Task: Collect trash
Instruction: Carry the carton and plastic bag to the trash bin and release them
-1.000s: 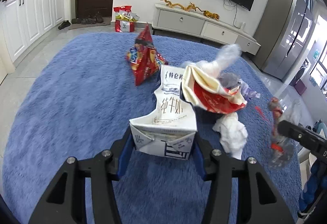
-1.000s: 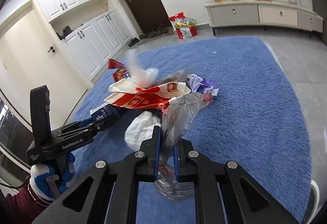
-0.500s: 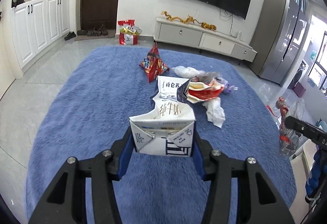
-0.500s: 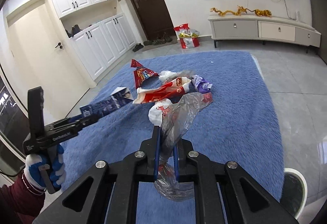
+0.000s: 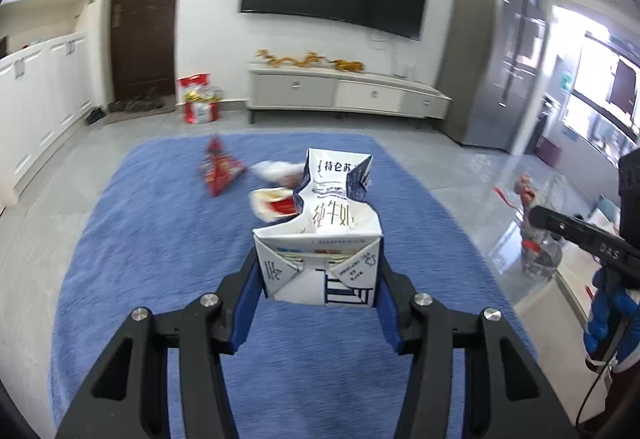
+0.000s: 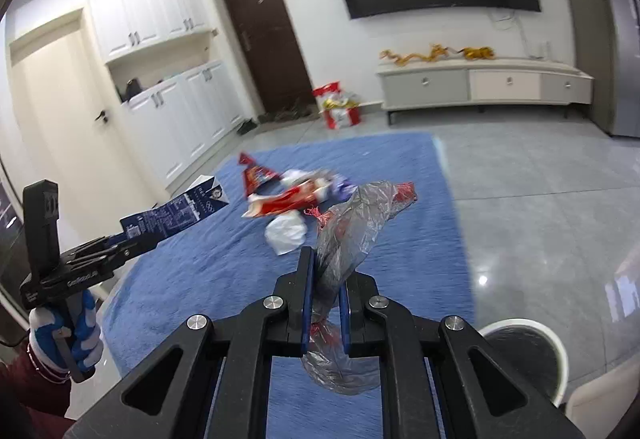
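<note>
My left gripper (image 5: 318, 281) is shut on a crumpled white and blue milk carton (image 5: 326, 235), held up above the blue rug (image 5: 160, 239). In the right wrist view the same carton (image 6: 176, 217) sticks out of that gripper at the left. My right gripper (image 6: 325, 275) is shut on a crumpled clear plastic bag with red print (image 6: 352, 223). Back on the rug lie a red snack bag (image 6: 256, 175), a red and white wrapper (image 6: 288, 201) and a white wad (image 6: 286, 233).
A white bin with a dark liner (image 6: 520, 355) stands on the tiled floor at the lower right. A TV cabinet (image 5: 344, 95), a dark door (image 5: 140, 23) and white cupboards (image 6: 176, 111) line the walls. A red gift bag (image 5: 198, 101) sits by the door.
Both grippers have lifted and pulled back from the trash pile, which now looks smaller and farther off. The carton and the plastic bag stay gripped. The bin has come into the right view.
</note>
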The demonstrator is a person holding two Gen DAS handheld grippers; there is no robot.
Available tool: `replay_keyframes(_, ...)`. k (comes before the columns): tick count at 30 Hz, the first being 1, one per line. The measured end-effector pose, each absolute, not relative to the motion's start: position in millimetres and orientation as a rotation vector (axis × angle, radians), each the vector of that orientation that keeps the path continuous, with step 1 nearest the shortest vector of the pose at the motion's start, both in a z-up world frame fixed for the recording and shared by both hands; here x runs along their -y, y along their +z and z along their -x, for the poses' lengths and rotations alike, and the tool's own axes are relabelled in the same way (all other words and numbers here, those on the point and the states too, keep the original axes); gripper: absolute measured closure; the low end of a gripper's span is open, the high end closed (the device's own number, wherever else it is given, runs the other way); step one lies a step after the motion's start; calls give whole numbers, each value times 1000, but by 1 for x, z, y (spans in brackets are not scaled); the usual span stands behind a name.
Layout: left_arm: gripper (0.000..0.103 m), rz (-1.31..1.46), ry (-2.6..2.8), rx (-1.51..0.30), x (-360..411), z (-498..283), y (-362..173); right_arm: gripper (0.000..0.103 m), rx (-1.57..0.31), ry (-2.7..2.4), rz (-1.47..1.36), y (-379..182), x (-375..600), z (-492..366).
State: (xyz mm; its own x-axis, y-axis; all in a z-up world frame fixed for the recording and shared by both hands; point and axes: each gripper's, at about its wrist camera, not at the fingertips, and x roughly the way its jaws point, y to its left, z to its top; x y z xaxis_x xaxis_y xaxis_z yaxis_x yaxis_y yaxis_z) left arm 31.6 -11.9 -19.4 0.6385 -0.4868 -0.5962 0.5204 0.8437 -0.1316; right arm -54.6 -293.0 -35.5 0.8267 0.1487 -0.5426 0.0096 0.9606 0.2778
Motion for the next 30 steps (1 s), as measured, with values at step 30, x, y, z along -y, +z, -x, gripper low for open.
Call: replay_keyframes(30, 54, -537, -989, -944, 367, 29, -113, 88, -737, -329, -620, -197, 503, 119)
